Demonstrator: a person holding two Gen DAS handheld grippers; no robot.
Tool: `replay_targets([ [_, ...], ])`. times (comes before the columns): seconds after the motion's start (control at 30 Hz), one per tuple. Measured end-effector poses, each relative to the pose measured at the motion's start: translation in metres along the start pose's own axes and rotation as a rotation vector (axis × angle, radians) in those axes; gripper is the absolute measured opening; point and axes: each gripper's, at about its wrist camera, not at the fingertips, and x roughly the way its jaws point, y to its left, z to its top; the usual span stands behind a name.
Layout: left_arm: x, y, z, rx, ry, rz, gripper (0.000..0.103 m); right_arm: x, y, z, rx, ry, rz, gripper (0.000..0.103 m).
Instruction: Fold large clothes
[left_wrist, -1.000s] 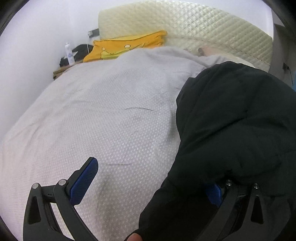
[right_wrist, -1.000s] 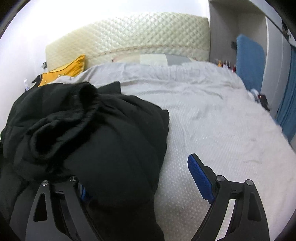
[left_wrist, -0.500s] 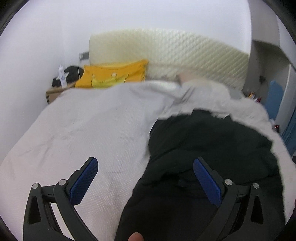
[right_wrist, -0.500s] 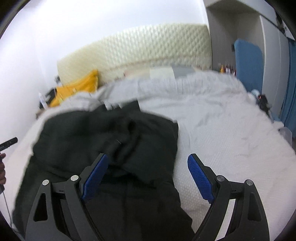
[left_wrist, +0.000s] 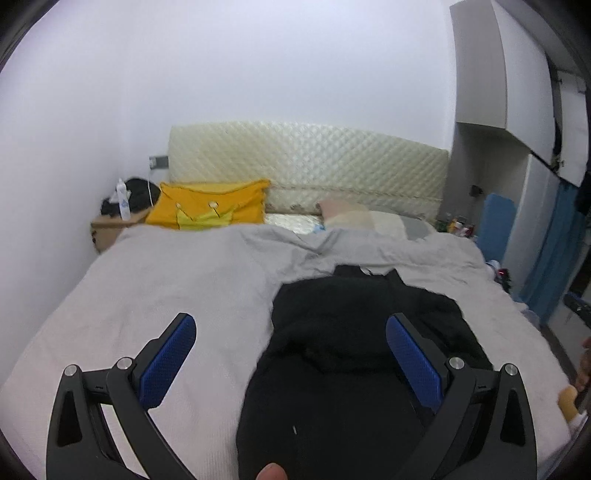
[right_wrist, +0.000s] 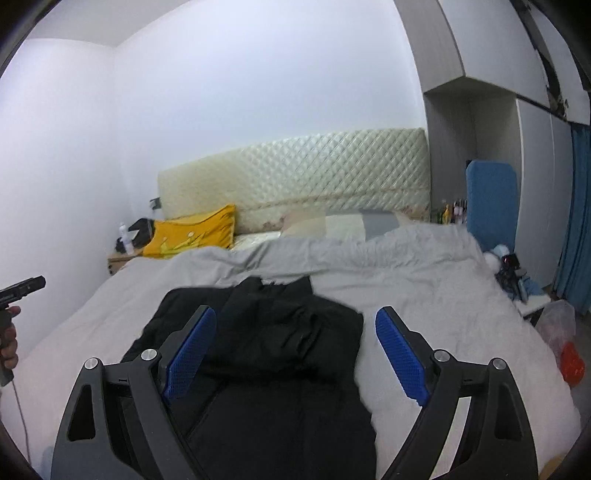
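A large black garment (left_wrist: 354, 354) lies in a rumpled heap on the grey bedspread (left_wrist: 184, 280); it also shows in the right wrist view (right_wrist: 280, 354). My left gripper (left_wrist: 291, 354) is open and empty, raised above the bed with the garment's left edge between its blue pads. My right gripper (right_wrist: 295, 350) is open and empty, held above the middle of the garment. Neither touches the cloth.
A yellow pillow (left_wrist: 210, 210) and a quilted cream headboard (left_wrist: 306, 173) stand at the far end. A bedside box with a bottle (left_wrist: 122, 199) is at the far left. A wardrobe (right_wrist: 480, 129), a blue panel (right_wrist: 487, 203) and floor clutter (right_wrist: 517, 277) are on the right.
Both grippers have let go of the black garment and pulled back and up. The garment now lies on the bed farther from both cameras.
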Motion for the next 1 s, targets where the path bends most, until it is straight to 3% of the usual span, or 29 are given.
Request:
replay_targets([
  [0.2,-0.005,0.035,-0.056,-0.096,0.189,-0.115,0.103,-0.002,-0.012,-0.046,0.098,0.21,0.095,0.088],
  [0.43,0.06,0.083,-0.14,-0.262,0.501,-0.226,0.103,0.023,-0.042,-0.114,0.286,0.505,0.148,0.088],
  [0.6,0.106,0.097,-0.194,-0.34,0.693,-0.296,0.102,0.043,-0.065,-0.152,0.393,0.631,0.139,0.088],
  [0.83,0.154,0.112,-0.243,-0.444,0.852,-0.335,0.102,0.078,-0.103,-0.192,0.531,0.757,0.049,0.088],
  [1.0,0.174,0.122,-0.255,-0.505,0.885,-0.412,0.102,0.099,-0.124,-0.22,0.635,0.871,0.007,0.088],
])
